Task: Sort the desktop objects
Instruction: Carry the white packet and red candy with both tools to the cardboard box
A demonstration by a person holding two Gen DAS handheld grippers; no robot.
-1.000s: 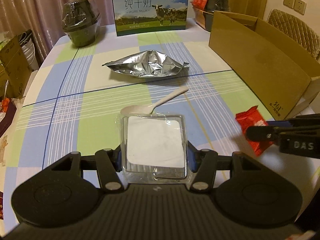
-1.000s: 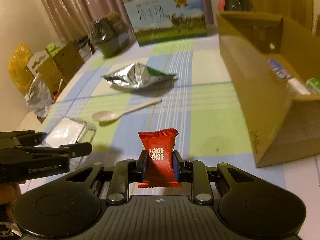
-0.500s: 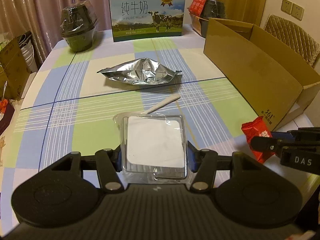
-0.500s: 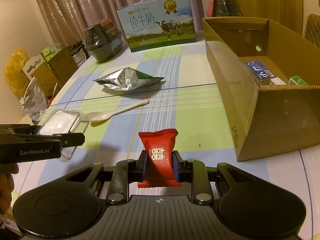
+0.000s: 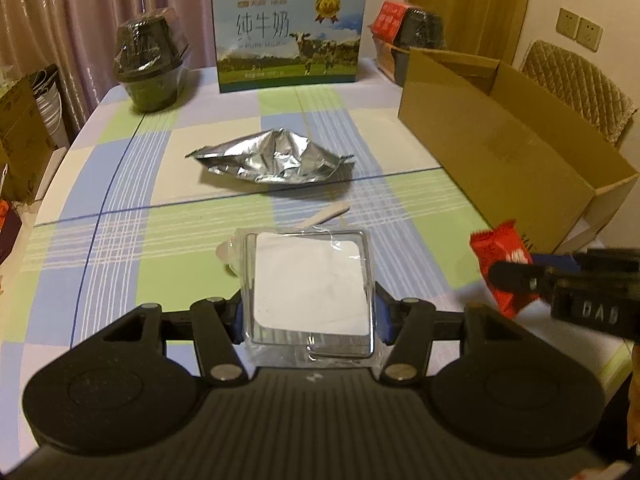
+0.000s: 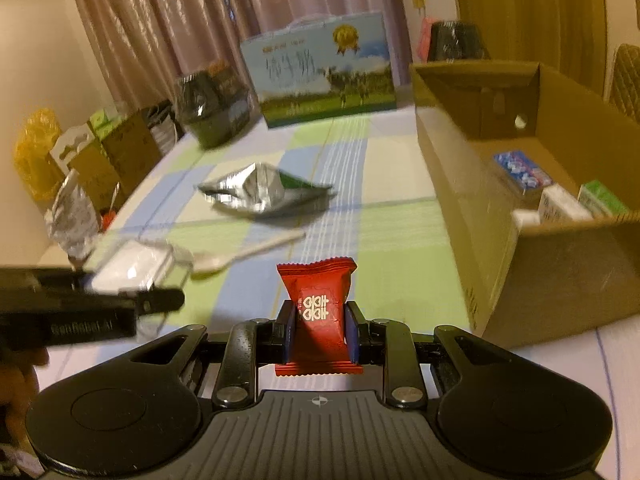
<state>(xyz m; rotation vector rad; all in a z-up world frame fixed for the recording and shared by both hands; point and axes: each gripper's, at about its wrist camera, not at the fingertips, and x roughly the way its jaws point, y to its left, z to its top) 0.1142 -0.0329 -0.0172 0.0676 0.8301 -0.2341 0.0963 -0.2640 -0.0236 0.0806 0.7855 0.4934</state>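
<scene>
Both loads aloft left of cardboard box (image 6: 500, 240): right hand-held gripper (image 6: 319, 330) pinches red candy packet (image 6: 318, 312), left hand-held gripper (image 5: 308, 312) clamps clear plastic-wrapped case (image 5: 310, 284) — slick wrap could slip, drop short onto bench (image 5: 120, 220).

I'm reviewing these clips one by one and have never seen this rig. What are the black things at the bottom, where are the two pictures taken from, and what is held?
There is no robot: a person holds a two-finger gripper in each hand, with a camera on each looking along its fingers. The black shape low in each picture is that gripper's body. In the left view, the left gripper is shut on a clear packet. In the right view, the right gripper is shut on a red candy. On the checked table lie a foil bag and a spoon. An open cardboard box beside them already holds small cartons.
</scene>
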